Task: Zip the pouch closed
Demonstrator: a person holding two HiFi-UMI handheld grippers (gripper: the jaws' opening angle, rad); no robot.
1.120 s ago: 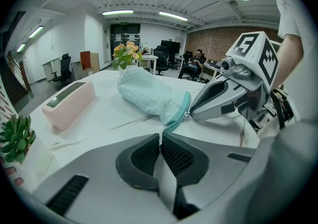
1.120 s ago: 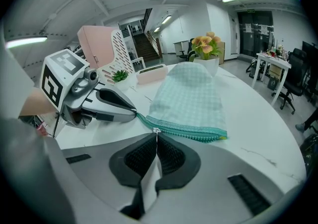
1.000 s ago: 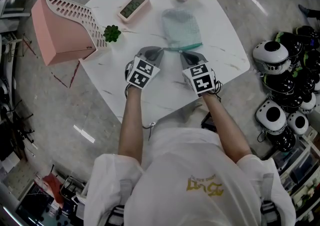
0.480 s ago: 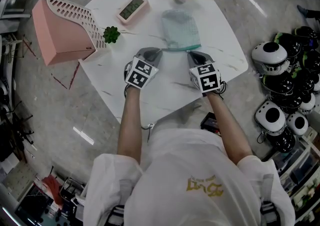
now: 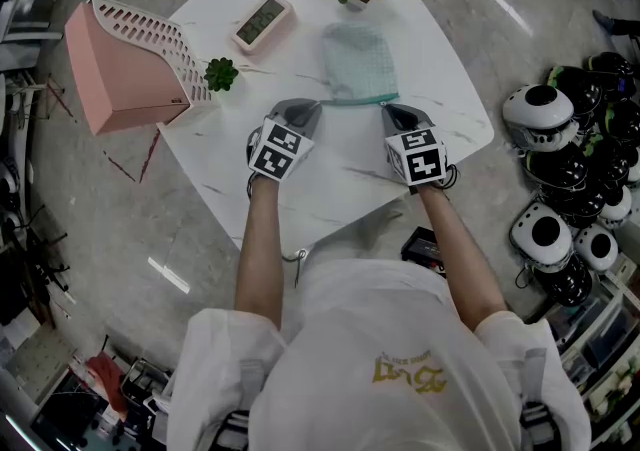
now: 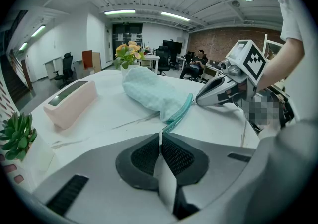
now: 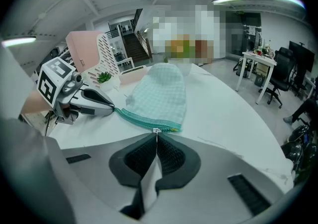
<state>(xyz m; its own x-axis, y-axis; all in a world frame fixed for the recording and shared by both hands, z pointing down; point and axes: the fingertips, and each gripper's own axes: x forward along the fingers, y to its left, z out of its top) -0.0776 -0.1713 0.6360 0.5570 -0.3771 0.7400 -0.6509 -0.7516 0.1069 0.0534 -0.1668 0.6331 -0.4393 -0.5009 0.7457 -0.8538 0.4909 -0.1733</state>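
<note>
Right gripper (image 7: 156, 135) jaws together, pinching small white pull tab (image 7: 156, 130) near right end of teal zipper (image 7: 140, 117). Pale green checked pouch (image 7: 164, 91) flat on white table (image 7: 233, 118), zipper along near edge. Left gripper (image 7: 111, 109) at zipper's left end, tip touching it. Far left: pink basket (image 7: 87, 49), small plant (image 7: 104, 76).

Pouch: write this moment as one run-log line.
left gripper: shut on zipper end | right gripper: shut on zipper pull | pouch: on table
</note>
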